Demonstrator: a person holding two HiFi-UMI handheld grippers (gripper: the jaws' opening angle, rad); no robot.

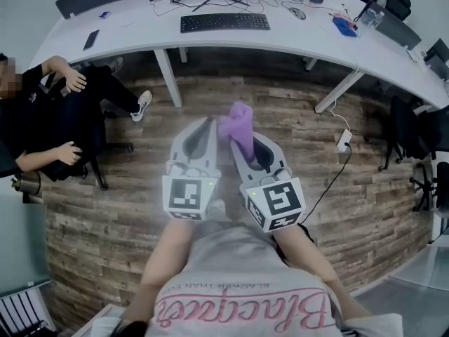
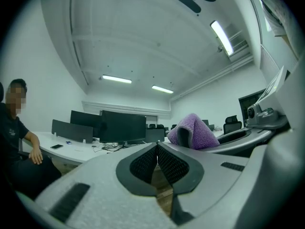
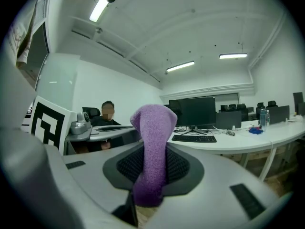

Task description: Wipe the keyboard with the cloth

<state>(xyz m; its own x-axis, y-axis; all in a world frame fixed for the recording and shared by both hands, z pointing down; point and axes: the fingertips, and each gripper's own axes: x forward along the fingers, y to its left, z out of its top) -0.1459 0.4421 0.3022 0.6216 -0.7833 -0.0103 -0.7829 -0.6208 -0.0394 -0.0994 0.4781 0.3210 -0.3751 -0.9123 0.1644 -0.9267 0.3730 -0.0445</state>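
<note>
Purple cloth (image 3: pixel 151 151) is sitting pinched in your right tongs (image 1: pixel 244 144); your left tongs (image 1: pixel 208 132) are pressing together, empty. Straight ahead and well apart, the keyboard (image 1: pixel 224 22) is lying with its long axis parallel to the near edge of the worktop (image 1: pixel 295 42).

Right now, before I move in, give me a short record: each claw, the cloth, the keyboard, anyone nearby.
left claw: shut, nothing in it
right claw: shut on the cloth
cloth: purple, pinched between the jaws, its top end sticking up past them
keyboard: black, on the white desk, across bare floor from both claws, untouched
person: seated at left, beside the desk
wiping: not begun
</note>
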